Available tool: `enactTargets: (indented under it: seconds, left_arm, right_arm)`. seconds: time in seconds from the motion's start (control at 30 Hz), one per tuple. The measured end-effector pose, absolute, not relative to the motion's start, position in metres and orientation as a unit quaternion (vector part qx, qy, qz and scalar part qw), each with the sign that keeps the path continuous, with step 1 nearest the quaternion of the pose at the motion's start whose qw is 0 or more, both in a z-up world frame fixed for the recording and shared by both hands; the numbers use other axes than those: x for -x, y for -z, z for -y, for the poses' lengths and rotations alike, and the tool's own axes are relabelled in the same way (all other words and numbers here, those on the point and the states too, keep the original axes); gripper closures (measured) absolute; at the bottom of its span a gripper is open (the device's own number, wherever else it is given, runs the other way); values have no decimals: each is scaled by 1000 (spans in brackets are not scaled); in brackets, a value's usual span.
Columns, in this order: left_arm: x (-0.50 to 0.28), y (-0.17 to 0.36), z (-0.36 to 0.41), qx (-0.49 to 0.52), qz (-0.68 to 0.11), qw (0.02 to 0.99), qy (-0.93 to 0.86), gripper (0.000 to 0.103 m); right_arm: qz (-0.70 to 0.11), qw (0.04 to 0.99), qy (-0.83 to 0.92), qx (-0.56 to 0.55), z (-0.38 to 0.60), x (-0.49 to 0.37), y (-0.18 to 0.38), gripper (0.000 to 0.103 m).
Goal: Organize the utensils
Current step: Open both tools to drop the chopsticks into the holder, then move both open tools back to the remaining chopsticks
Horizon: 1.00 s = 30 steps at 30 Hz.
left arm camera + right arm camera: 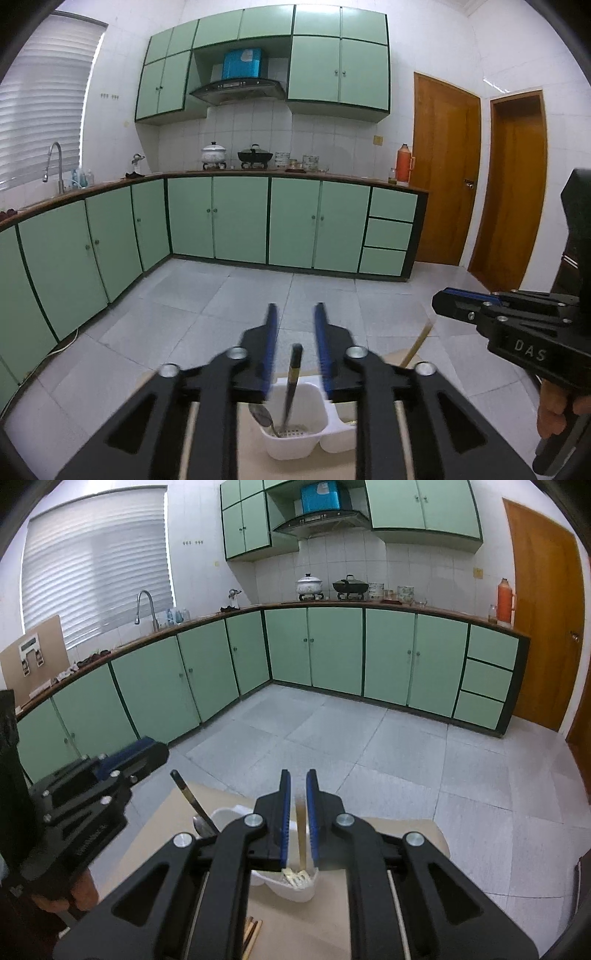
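My left gripper (295,314) hangs spread above the holder (295,439); my right gripper (298,781) is nearly closed, perhaps pinching a chopstick (301,830).

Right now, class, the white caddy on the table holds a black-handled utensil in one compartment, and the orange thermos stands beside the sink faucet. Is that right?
Not quite. The orange thermos stands at the counter's far end by the wooden door, well away from the sink faucet, as the right wrist view shows. The white caddy does hold the black-handled utensil.
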State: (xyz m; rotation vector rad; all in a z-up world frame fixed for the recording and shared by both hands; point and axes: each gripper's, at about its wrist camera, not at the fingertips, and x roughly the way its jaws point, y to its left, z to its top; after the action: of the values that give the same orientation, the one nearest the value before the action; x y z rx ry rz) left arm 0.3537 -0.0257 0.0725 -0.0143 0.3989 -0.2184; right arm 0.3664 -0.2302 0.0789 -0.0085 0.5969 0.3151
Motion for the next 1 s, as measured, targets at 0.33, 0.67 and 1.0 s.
enactTargets:
  seconds: [0.33,0.67,1.0]
  left_arm:
    - [-288,-89,7,21,-162,980,109,25]
    - [-207,-46,-5,17,-186,976,111,14]
    - [-143,54,-5,-27,-283,953,104,14]
  right_arm:
    - [-226,967,-115,-7,250,-300,-92,16]
    - [-209,975,-75,-6,266,-197,-43,11]
    - [-265,962,-59,-10,249,-129,44,12]
